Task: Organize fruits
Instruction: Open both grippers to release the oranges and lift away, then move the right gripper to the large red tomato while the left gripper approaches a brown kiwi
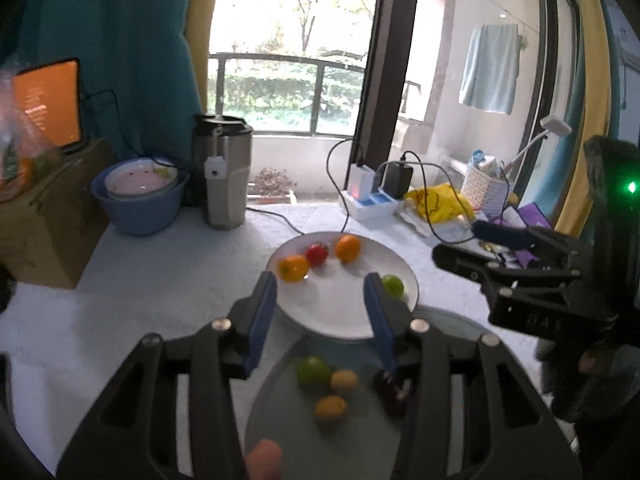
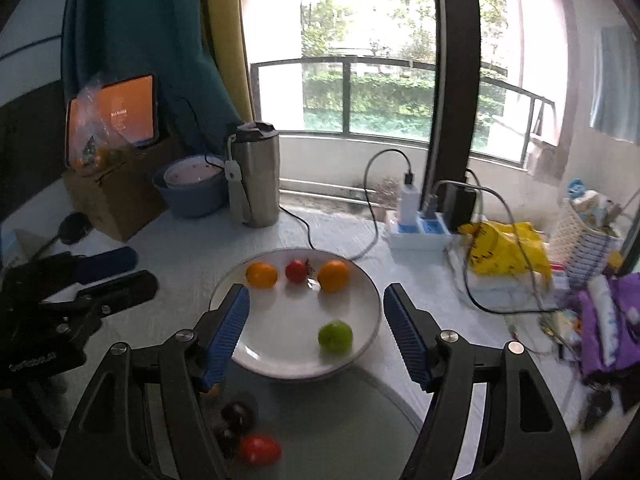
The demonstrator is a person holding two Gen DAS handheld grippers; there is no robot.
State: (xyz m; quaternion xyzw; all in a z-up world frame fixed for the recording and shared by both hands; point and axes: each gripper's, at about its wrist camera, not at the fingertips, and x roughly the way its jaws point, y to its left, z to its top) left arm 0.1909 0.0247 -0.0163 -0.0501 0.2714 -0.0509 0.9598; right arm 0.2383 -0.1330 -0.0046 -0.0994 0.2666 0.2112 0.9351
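Note:
A white plate [image 1: 344, 320] [image 2: 280, 344] sits mid-table with an orange fruit [image 2: 261, 275], a red tomato [image 2: 296, 271], a second orange fruit [image 2: 333, 276] in a row and a green fruit [image 2: 335, 336] [image 1: 393, 286] nearer. A grey plate [image 1: 304, 432] [image 2: 320, 420] in front holds a green fruit [image 1: 313, 372], two yellow-orange fruits [image 1: 330, 407], dark fruits [image 2: 236, 420] and a red one [image 2: 260, 449]. My left gripper [image 1: 320, 304] is open and empty over the white plate's near edge. My right gripper [image 2: 316, 320] is open and empty over the white plate.
A steel tumbler [image 2: 256, 176], a blue bowl [image 1: 140, 196] and a cardboard box with a tablet [image 2: 116, 108] stand at the back left. A power strip with chargers [image 2: 424, 228], a yellow bag [image 2: 504, 252], a white basket and purple items crowd the right.

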